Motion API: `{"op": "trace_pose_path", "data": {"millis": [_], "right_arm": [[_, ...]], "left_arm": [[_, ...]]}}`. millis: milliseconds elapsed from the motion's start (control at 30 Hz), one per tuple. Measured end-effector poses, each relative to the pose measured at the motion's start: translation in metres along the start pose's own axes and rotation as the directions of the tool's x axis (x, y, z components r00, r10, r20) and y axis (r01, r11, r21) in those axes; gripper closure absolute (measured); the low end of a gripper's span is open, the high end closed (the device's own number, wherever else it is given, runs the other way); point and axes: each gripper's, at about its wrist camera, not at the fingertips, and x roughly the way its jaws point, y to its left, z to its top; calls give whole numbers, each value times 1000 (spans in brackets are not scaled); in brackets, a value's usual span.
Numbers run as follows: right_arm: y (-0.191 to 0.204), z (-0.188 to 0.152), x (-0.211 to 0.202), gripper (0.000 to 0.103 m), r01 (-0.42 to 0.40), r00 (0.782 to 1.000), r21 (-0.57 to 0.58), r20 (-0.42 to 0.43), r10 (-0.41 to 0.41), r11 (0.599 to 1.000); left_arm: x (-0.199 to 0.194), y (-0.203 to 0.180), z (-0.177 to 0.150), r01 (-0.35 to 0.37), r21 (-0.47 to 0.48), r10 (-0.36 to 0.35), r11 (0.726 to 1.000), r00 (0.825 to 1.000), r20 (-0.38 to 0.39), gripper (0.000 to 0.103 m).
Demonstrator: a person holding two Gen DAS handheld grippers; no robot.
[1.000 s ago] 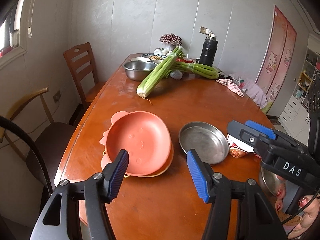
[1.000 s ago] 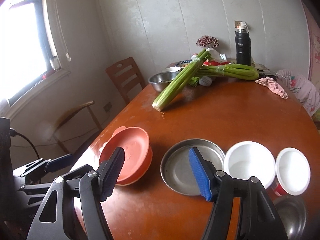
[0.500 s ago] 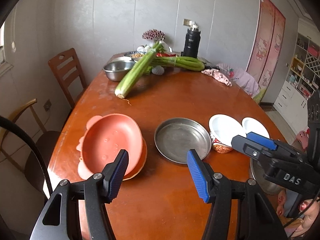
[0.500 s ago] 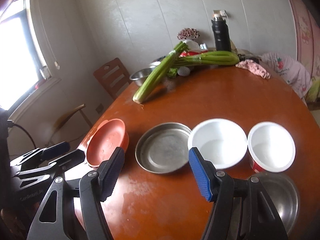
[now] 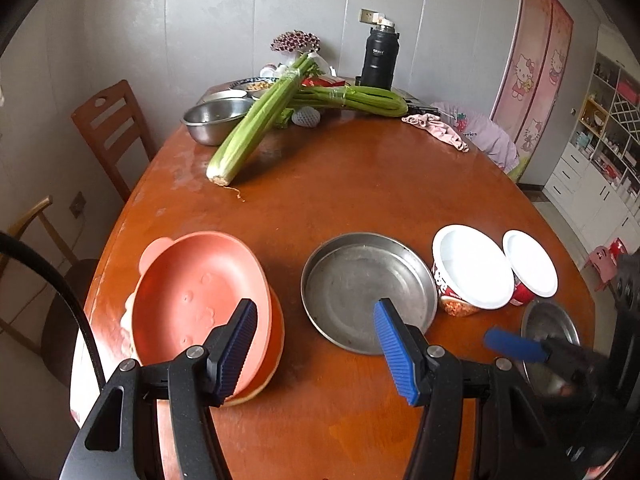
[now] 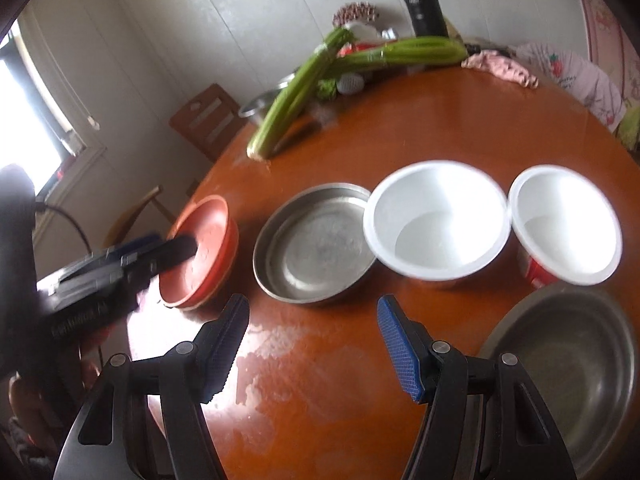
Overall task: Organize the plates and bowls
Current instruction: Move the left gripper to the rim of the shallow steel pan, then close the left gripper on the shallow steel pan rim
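Both views have swung rightward and dipped since a second ago: the left wrist view, then filled by the pink plates, now takes in the whole row of dishes, and the right wrist view has gained a steel bowl at its lower corner.

From the left wrist view, going left to right: the left tongs (image 5: pixel 314 348) hang open and empty above the bench (image 5: pixel 360 184), one pad over the stacked pink plates (image 5: pixel 200 304) at eight o'clock, the other over the near rim of the steel pan (image 5: pixel 368 292) at six o'clock. Beside the pan, at four o'clock, sit the large white bowl (image 5: pixel 474 268) and the small white bowl (image 5: pixel 530 262), rims nearly touching; the steel bowl (image 5: pixel 554 330) lies in front of them, partly hidden by the blurred right tongs (image 6: pixel 314 346), which the right wrist view shows open and gripping nothing.

Celery (image 5: pixel 256 128), a flask (image 5: pixel 378 58) and another steel basin (image 5: pixel 214 118) crowd twelve o'clock, probably leaving the near edge as the sorting space. Like already sits beside like, so nesting looks the likely aim. Nothing is lifted yet.
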Motion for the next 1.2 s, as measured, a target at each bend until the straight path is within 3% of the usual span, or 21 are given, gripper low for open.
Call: {"op": "trace_pose_path", "data": {"millis": [200,467,1200], "right_arm": [[13,-6,27,34,33,997,-14,-71,-33,999],[4,-2,54,34,55,993,64,-111,-47,996],[-7,15,80,35,125,990,103,-72,-118,987]], "left_arm": [[26,3,16,16,44,-13,999,998,-63,43],[56,-4,31,14,108,-2,994,994,-109,43],[113,-24,42,-21,186,52,982,985,-167,43]]}}
